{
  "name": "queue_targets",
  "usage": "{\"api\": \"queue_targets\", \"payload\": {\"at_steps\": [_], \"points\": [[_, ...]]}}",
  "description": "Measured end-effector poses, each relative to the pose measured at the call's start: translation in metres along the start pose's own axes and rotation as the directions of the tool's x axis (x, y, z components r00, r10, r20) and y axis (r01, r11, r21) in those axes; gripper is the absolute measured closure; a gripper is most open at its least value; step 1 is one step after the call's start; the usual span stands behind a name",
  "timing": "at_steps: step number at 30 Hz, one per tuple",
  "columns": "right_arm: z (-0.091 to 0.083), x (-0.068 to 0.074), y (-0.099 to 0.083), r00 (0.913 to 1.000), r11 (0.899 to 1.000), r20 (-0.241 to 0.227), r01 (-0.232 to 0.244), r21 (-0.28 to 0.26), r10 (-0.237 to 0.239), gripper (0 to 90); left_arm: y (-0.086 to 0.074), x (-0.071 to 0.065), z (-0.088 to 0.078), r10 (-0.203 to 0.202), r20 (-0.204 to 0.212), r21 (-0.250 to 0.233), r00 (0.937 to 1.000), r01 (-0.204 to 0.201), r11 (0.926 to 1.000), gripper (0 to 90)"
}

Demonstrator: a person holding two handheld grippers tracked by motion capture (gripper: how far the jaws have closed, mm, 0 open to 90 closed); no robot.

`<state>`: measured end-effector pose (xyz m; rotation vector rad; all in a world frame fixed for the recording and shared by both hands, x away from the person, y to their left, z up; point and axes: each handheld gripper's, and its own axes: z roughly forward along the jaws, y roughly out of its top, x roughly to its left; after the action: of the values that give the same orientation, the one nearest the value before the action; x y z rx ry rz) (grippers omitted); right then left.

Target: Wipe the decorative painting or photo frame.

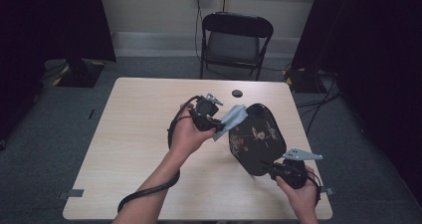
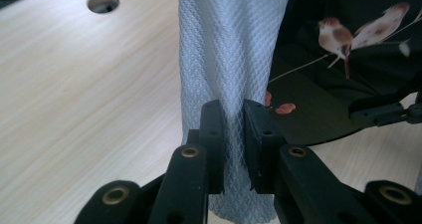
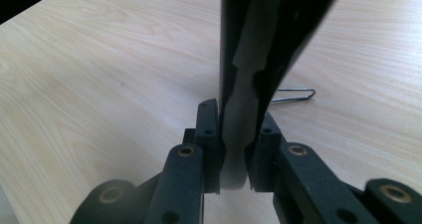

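A black lacquer tray [image 1: 256,137] painted with birds and blossoms is tilted up above the wooden table [image 1: 139,134]. My right gripper [image 1: 272,167] is shut on the tray's near rim [image 3: 239,134], which stands on edge between the jaws. My left gripper [image 1: 219,127] is shut on a pale grey-blue cloth [image 1: 231,119] whose free end lies against the tray's upper left edge. In the left gripper view the cloth [image 2: 229,64] hangs pinched between the pads, with the tray's bird picture [image 2: 348,35] just beyond it.
A round cable hole [image 1: 237,93] sits near the table's far edge. A black folding chair [image 1: 235,45] stands behind the table. A thin wire clip [image 3: 296,94] lies on the tabletop beyond the tray. Dark curtains hang at both sides.
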<state>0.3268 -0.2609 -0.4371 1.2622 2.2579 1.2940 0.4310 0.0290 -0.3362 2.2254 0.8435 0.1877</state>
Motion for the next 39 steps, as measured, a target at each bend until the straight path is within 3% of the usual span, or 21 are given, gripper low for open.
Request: {"api": "queue_targets", "payload": {"at_steps": [6,8,15,24,39], "points": [[0.0,0.0,0.0,1.0,1.0,0.001,0.004,0.002,-0.004,79.4,-0.007,0.001,0.018,-0.016,0.01,0.024,0.9998,0.016,0.9996,80.1],[0.0,0.0,0.0,1.0,1.0,0.0,0.004,0.002,-0.004,79.3,-0.009,0.001,0.022,-0.002,0.003,0.037,1.0,0.002,0.9993,80.1],[0.0,0.0,0.0,1.0,1.0,0.0,0.004,0.005,-0.004,79.3,-0.018,0.003,0.029,-0.011,-0.009,0.065,0.9999,0.012,0.9978,80.2],[0.0,0.0,0.001,1.0,1.0,-0.001,0.004,0.008,-0.004,79.3,-0.03,0.001,0.046,0.011,-0.031,0.132,0.9995,-0.007,0.9913,80.2],[0.0,0.0,0.001,1.0,1.0,0.0,0.004,0.008,-0.004,79.3,-0.053,0.0,0.075,0.004,-0.002,0.207,1.0,-0.004,0.9783,80.2]]}}
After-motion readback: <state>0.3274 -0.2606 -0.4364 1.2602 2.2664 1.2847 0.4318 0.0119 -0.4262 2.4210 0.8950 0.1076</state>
